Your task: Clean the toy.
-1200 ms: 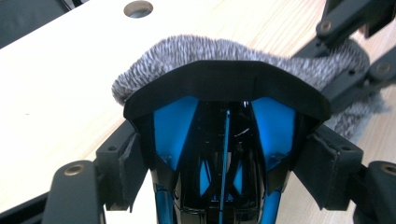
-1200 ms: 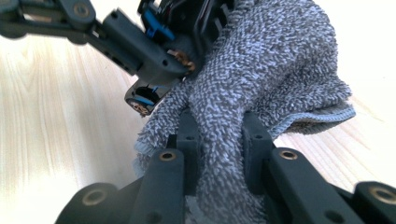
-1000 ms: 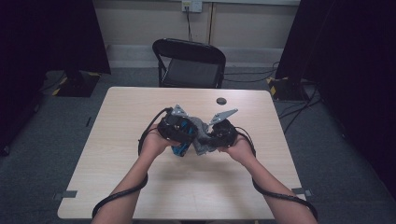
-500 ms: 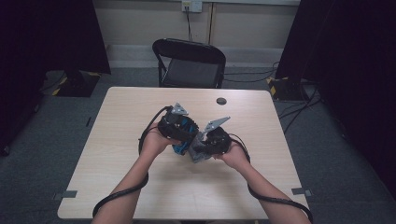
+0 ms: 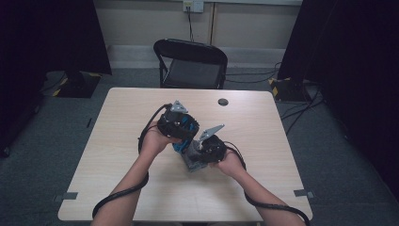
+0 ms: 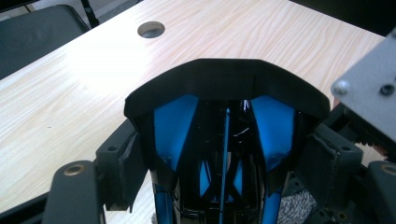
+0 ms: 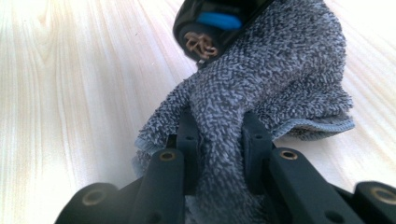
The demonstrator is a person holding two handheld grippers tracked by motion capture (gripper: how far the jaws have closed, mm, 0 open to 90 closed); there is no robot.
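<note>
1. Right hand-held gripper (image 7: 217, 140): jaws drawn nearly together and clamped on a fold of the grey cloth (image 7: 280, 79), which was pinched between the two black pads. Seen from the high view, this hand-held gripper (image 5: 200, 155) was held low over the desk (image 5: 117, 155), near its middle.

2. Left hand-held gripper (image 6: 219, 154): jaws set wide and closed on the flanks of a black and blue object (image 6: 224, 107), whose long axis ran along the jaws and away from the hand. In the high view this hand-held gripper (image 5: 181, 129) sat just beside the right one, slightly farther from the person.

3. Relation governing the next move: the end of the black and blue object (image 7: 210, 25) lay directly ahead of the right hand-held gripper, touching the upper edge of the cloth. The cloth stretched from the right jaws up to that end, so the right hand was judged the nearer for any wiping stroke.

4. Cloth, position: partly draped on the desk, partly lifted against the object; the lower hem was seen resting on the wood.

5. Desk: a round cable hole (image 6: 151, 29) was noted beyond the object.
</note>
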